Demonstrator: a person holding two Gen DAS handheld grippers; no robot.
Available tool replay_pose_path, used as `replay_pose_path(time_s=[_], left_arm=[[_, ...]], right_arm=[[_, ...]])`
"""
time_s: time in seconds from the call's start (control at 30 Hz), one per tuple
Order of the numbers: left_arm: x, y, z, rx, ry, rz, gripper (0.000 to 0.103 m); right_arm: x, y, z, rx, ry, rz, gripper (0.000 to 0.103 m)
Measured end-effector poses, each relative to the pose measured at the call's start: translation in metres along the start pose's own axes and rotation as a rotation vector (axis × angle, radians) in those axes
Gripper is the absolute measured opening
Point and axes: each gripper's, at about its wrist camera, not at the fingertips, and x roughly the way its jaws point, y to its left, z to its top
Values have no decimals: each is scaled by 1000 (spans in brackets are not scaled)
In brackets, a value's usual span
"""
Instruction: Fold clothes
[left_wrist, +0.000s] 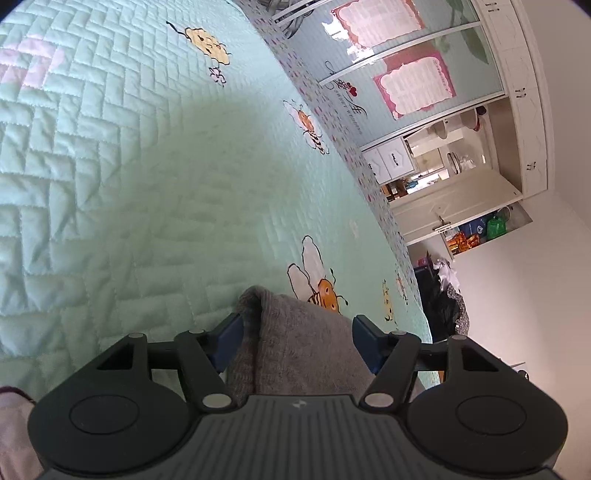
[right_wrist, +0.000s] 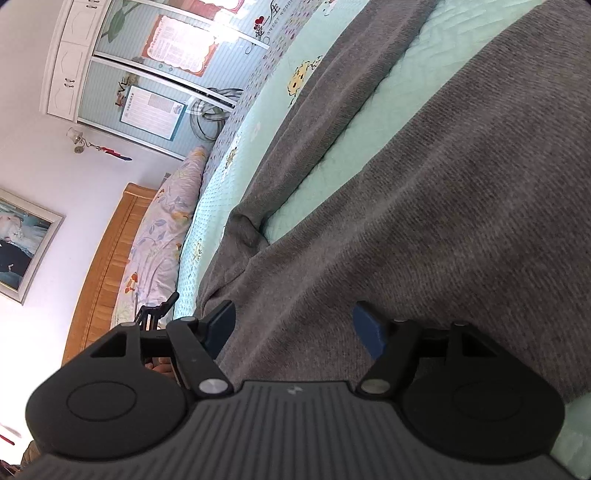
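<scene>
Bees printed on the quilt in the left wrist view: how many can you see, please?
2: one bee mid-quilt, another bee beside the grey garment; more may be hidden.

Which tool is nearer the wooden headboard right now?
Right. The right tool sits over the grey garment, with the headboard close beside it. The left tool shows no headboard in its view.

Both grippers: ribbed grey bodies, black linkages, blue fingers (left_wrist: 231, 341).

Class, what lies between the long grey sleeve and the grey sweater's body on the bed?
A bare strip of green quilt, seen in the right wrist view.
</scene>
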Motion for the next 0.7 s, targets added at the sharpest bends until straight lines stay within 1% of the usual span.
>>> replay_pose_path(time_s=[0.03, 0.1, 0.17, 0.2, 0.23, 0.27, 0.3, 0.37, 0.43, 0.5, 0.57, 0.67, 0.7], left_arm=[[4, 0, 1, -2, 6, -16, 65], [16, -4, 6, 15, 24, -21, 65], [28, -9, 11, 42, 35, -14, 60], [33, -11, 14, 54, 35, -9, 52], [38, -13, 17, 66, 35, -4, 34], [43, -15, 20, 78, 34, 1, 22], [44, -18, 25, 108, 12, 20, 7], [41, -23, 38, 166, -43, 51, 7], [35, -24, 47, 178, -82, 33, 6], [38, -23, 47, 209, -80, 58, 6], [54, -13, 39, 231, -24, 165, 7], [46, 1, 32, 142, -47, 126, 12], [39, 3, 31, 101, -54, 103, 26]], right_arm=[[0, 0, -1, -6, -2, 2, 73], [-2, 0, -2, -17, -7, 7, 73], [-2, 0, -2, -19, -6, 7, 73], [-2, 0, -2, -16, -5, 4, 73], [-2, -1, -1, -12, -5, 2, 73], [-1, -1, -1, -10, -4, 1, 73], [-1, 0, -1, -12, -3, -1, 73], [-1, -1, 0, -13, 0, 0, 73], [-2, -2, 0, -13, 2, 3, 73], [-2, -3, 1, -13, 2, 8, 73], [-3, -3, 1, -14, -3, 10, 73], [-5, 1, 0, -28, -6, 19, 73], [-5, 2, 0, -35, -6, 24, 73]])
